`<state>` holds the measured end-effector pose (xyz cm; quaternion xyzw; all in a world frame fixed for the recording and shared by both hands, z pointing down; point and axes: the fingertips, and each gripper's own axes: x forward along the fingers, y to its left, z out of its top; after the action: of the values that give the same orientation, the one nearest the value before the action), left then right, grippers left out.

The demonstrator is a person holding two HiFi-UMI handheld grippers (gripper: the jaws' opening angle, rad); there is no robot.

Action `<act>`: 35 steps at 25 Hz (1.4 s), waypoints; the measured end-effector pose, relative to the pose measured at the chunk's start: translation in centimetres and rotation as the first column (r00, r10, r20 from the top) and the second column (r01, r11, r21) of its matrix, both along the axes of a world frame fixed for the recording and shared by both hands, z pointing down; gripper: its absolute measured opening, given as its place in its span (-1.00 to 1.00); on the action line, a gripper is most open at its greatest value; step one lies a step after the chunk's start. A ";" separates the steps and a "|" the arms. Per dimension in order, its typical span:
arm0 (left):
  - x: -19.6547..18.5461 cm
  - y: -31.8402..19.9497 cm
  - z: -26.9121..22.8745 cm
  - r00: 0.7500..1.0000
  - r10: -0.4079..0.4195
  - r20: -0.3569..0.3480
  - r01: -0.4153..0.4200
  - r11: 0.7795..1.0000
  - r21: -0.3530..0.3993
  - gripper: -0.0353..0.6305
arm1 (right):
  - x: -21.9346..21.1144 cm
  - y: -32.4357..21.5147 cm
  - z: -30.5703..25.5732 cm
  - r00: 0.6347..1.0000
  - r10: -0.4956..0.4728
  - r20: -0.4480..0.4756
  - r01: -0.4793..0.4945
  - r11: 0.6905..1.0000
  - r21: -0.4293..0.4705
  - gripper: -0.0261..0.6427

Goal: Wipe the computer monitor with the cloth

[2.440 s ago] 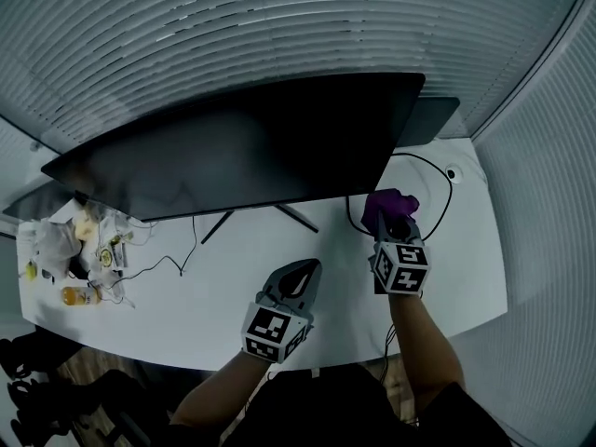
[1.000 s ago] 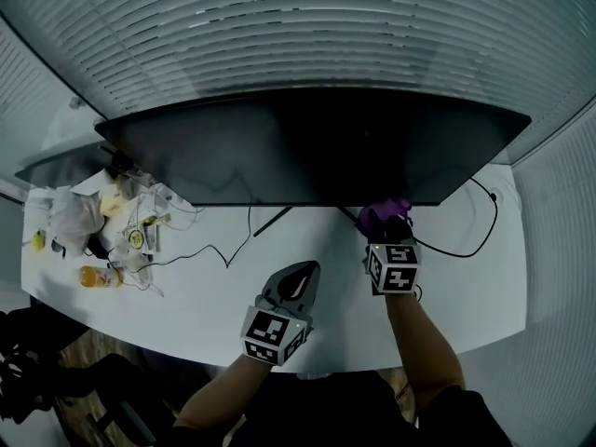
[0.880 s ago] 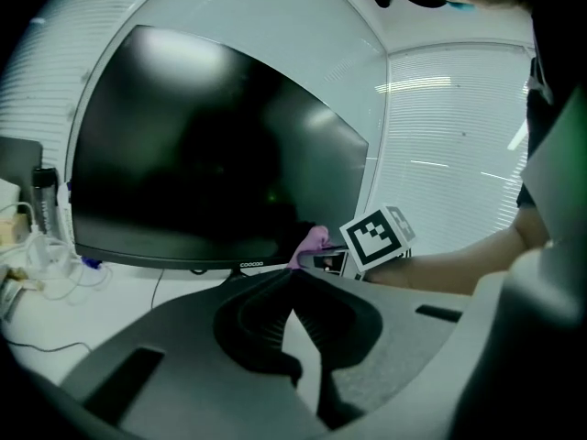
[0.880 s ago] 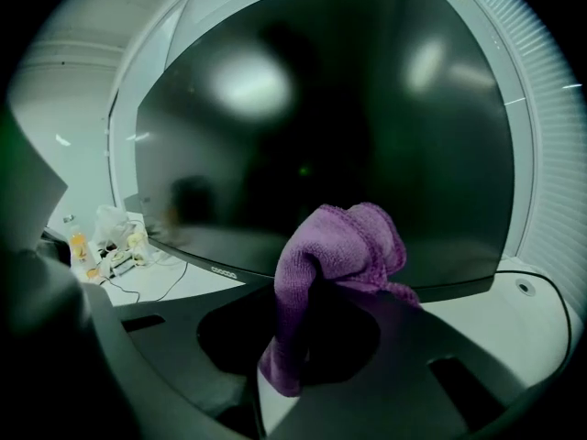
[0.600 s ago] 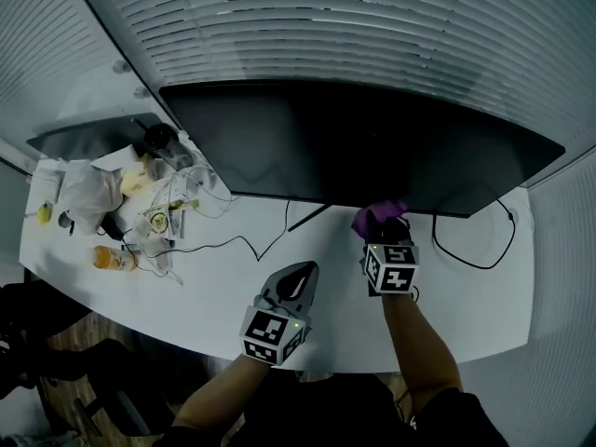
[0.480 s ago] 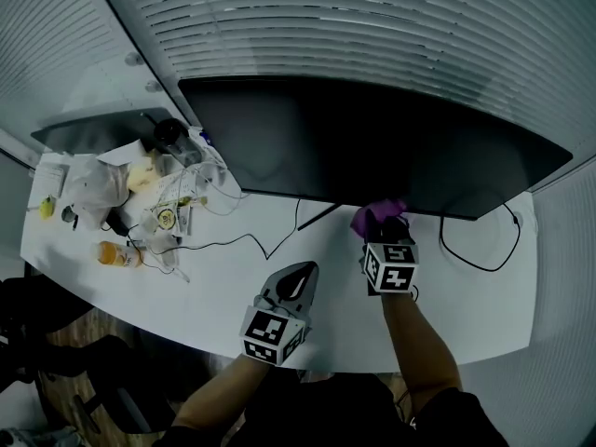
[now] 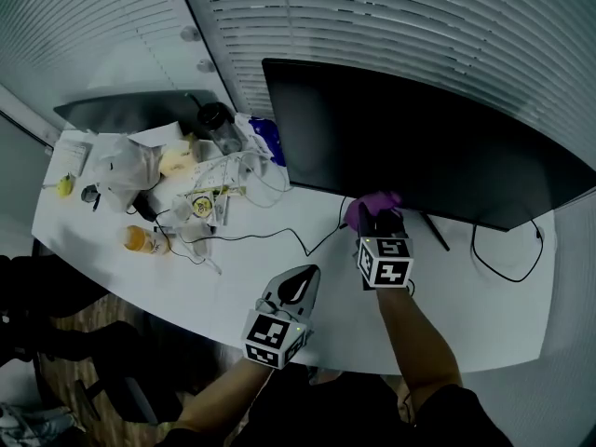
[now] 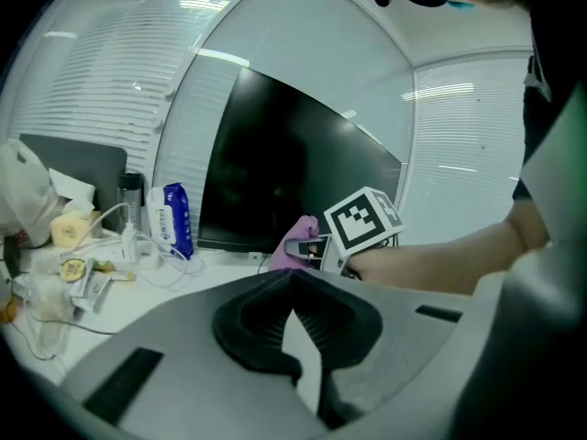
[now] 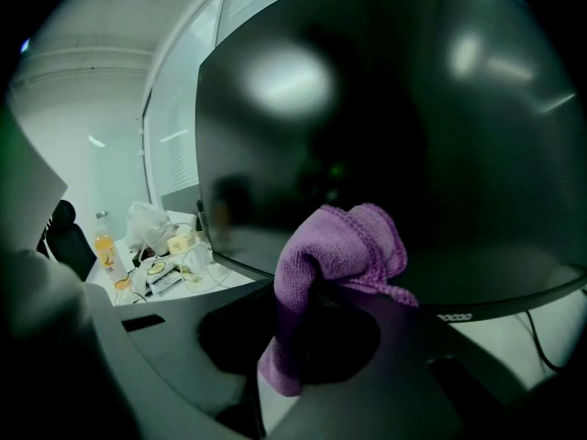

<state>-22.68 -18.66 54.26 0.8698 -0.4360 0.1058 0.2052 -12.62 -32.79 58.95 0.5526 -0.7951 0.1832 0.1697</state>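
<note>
A wide black monitor (image 7: 428, 147) stands on the white desk (image 7: 233, 277). My right gripper (image 7: 376, 220) is shut on a purple cloth (image 7: 367, 208) and holds it up against the screen's lower edge, toward its left end. In the right gripper view the cloth (image 9: 344, 244) bulges out of the jaws in front of the dark screen (image 9: 394, 108). My left gripper (image 7: 296, 287) is shut and empty, low over the desk's near side, apart from the monitor. In the left gripper view it (image 8: 293, 280) points at the cloth (image 8: 295, 240) and the monitor (image 8: 284, 177).
Clutter fills the desk's left: a plastic bag (image 7: 121, 164), an orange bottle (image 7: 140, 238), a dark cup (image 7: 217, 119), a blue packet (image 7: 264, 138) and loose cables (image 7: 270, 236). Another dark screen (image 7: 130, 110) stands far left. A cable loop (image 7: 503, 259) lies right. Window blinds are behind.
The cloth in my right gripper has travelled from the monitor's right end leftward along its lower edge. The head view has swung left. My left gripper has stayed put.
</note>
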 end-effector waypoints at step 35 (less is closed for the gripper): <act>-16.0 0.2 -0.3 0.999 -0.045 0.003 0.044 0.998 0.042 -0.88 | -17.5 -2.7 -2.1 0.996 -0.023 0.085 0.018 0.999 0.050 -0.74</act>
<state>-38.63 -18.45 53.99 0.8638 -0.4578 0.0937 0.1883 -30.08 -35.48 56.84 0.5401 -0.8116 0.1853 0.1239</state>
